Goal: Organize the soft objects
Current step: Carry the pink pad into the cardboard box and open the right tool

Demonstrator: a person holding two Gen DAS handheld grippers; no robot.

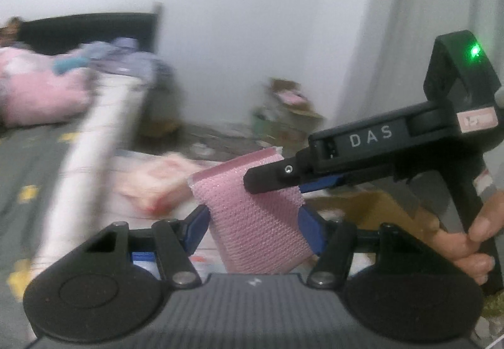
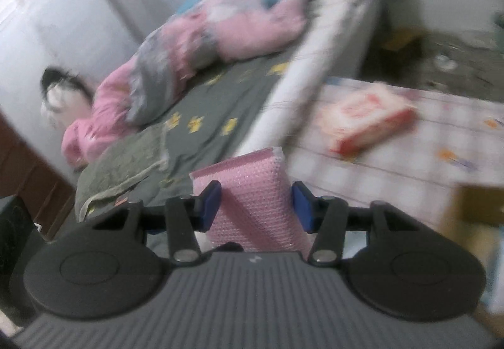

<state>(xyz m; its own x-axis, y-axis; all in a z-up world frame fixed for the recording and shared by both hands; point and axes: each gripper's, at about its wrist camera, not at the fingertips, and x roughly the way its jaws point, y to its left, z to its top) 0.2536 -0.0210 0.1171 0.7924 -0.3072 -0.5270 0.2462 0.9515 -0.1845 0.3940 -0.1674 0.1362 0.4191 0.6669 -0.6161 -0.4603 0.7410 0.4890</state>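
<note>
A pink mesh-covered sponge (image 1: 255, 216) is held in the air between both grippers. My left gripper (image 1: 256, 223) is shut on its lower part, blue pads on each side. My right gripper (image 1: 277, 180) comes in from the right and its black finger lies across the sponge's upper right corner. In the right wrist view my right gripper (image 2: 255, 207) is shut on the same sponge (image 2: 249, 191), blue pads pressing both sides. A pink and white soft pack (image 2: 365, 119) lies on the checked table (image 2: 441, 141) beyond.
A bed (image 2: 220, 96) with a grey sheet, a pink quilt (image 2: 201, 43) and a grey towel (image 2: 123, 163) is to the left. A cardboard box (image 2: 478, 200) sits at the right. Floor clutter (image 1: 283, 109) lies by the far wall. The views are motion-blurred.
</note>
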